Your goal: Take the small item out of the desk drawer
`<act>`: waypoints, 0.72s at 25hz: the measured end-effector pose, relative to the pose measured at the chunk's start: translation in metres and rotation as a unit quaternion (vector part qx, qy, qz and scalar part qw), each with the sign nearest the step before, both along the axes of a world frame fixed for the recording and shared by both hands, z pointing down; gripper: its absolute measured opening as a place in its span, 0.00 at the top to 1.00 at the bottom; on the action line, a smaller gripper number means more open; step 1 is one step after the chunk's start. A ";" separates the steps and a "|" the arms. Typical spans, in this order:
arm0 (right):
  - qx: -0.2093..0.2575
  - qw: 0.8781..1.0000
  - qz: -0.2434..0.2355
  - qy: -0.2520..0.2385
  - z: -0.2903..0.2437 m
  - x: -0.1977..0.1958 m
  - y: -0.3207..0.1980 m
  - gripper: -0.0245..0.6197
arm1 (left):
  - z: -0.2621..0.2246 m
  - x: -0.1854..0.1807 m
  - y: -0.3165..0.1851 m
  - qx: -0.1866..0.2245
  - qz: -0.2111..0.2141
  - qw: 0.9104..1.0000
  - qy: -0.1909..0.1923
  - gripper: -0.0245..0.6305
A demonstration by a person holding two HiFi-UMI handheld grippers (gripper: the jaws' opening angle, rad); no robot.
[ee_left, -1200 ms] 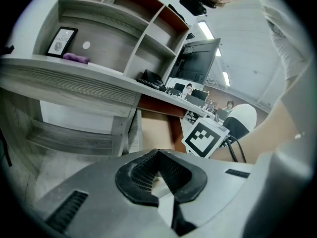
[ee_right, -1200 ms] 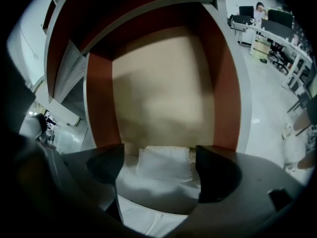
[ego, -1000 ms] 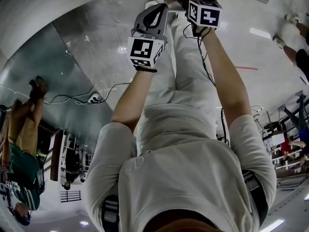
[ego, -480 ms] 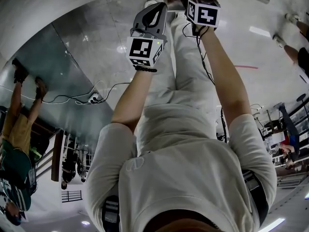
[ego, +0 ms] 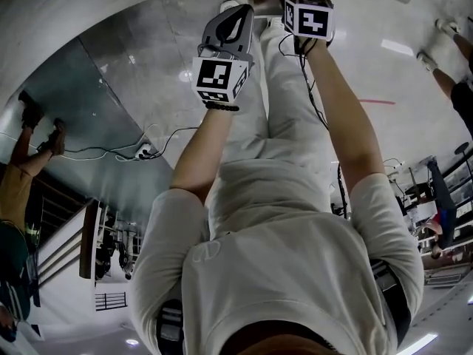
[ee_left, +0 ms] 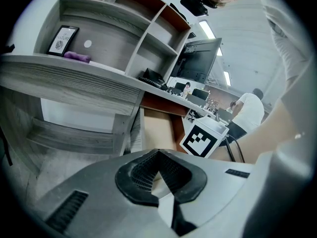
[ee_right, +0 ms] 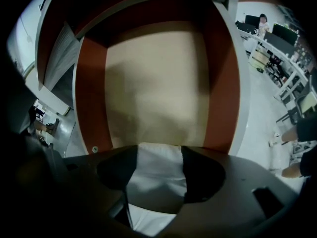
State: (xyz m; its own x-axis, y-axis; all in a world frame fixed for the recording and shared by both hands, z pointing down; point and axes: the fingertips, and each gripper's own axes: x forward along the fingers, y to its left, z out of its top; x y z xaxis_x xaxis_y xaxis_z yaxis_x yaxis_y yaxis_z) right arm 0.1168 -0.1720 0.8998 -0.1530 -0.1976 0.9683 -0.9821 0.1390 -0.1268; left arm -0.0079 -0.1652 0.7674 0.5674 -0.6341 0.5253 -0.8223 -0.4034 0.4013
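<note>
Only part of the white item (ee_right: 157, 175) shows. It is a pale, soft-looking strip framed by the right gripper (ee_right: 158, 152), with its lower end hidden behind the gripper's body, so what it is cannot be told. It is inside the open drawer (ee_right: 91, 108), over the tan bottom at the end nearest the camera, between red-brown walls. Whether it rests on the bottom cannot be told. The fingers have just been closing and now pinch the item from both sides. In the head view these fingers are cut off at the top edge, and only the marker cube (ego: 309, 17) shows there.

Both arms reach straight ahead. The right gripper points steeply down into the drawer. The left gripper (ee_left: 158, 151) is held just beside it, tilted gently downward, its fingers pressed together at the tips with nothing between them.

In the shelves (ee_left: 148, 31) over the table (ee_left: 74, 81), a framed card (ee_left: 63, 39) stands beside a purple thing (ee_left: 77, 57). The card's print is too small to read.
</note>
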 end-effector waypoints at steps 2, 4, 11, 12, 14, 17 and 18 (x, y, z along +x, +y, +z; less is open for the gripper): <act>0.003 1.000 0.003 -0.002 -0.002 -0.001 0.001 0.53 | -0.001 -0.001 0.001 0.001 -0.001 1.000 0.000 0.96; 0.009 1.000 0.005 -0.004 -0.003 0.000 0.001 0.54 | -0.002 -0.001 0.001 0.002 -0.001 1.000 -0.001 0.96; 0.023 1.000 0.014 -0.017 -0.003 0.002 -0.005 0.55 | 0.001 0.002 -0.004 0.002 -0.001 1.000 -0.005 0.96; 0.024 0.999 0.016 -0.020 -0.004 0.002 -0.005 0.55 | 0.000 0.002 -0.004 0.003 -0.001 1.000 -0.005 0.96; 0.028 0.999 0.020 -0.029 -0.007 0.000 -0.003 0.55 | -0.003 0.002 -0.004 0.004 -0.001 1.000 -0.007 0.96; 0.036 0.998 0.023 -0.037 -0.015 -0.005 0.001 0.55 | -0.007 0.001 -0.004 0.009 -0.003 1.000 -0.009 0.96; 0.040 0.998 0.023 -0.038 -0.021 -0.007 0.003 0.55 | -0.011 0.000 -0.004 0.011 -0.003 1.000 -0.009 0.96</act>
State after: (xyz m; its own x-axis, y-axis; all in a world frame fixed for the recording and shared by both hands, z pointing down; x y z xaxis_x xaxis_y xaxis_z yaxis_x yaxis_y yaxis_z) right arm 0.1100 -0.1695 0.8792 -0.2145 -0.2818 0.9352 -0.9756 0.1071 -0.1914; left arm -0.0081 -0.1690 0.7566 0.5539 -0.6486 0.5220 -0.8320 -0.4071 0.3770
